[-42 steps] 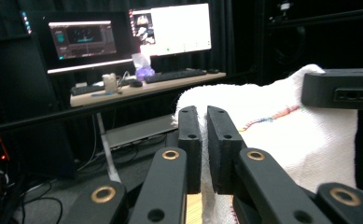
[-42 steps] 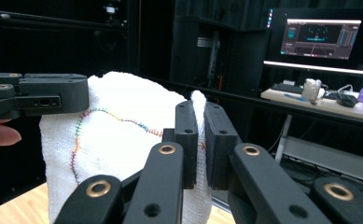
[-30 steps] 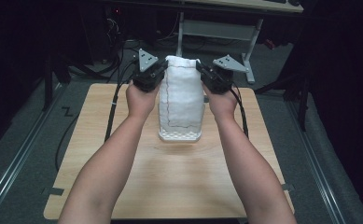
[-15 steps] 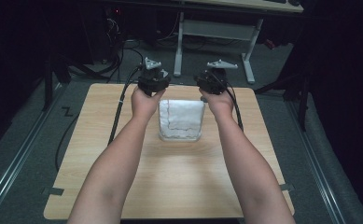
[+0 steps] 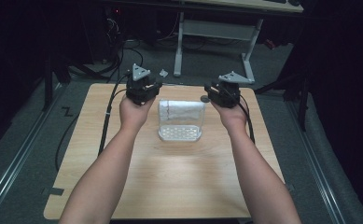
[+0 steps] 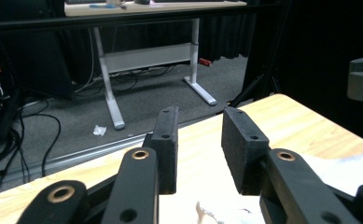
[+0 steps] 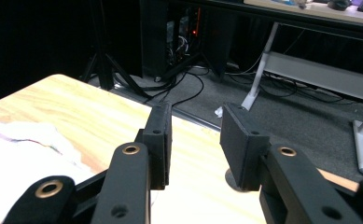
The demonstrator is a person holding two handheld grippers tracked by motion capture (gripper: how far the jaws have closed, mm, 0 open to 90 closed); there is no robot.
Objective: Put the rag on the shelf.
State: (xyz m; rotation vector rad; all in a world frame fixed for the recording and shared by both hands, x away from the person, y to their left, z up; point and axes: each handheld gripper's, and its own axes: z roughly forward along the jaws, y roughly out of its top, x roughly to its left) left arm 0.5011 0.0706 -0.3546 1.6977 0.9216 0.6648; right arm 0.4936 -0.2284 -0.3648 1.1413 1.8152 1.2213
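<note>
we hold the left gripper (image 5: pixel 144 88) at ten o'clock and the right gripper (image 5: pixel 221 93) at two o'clock of the white cloth (image 5: pixel 181 111), both with jaws parted and empty. the cloth lies in the white basket (image 5: pixel 180 135) mid-table; we judge the placing done, only withdrawal left.
</note>
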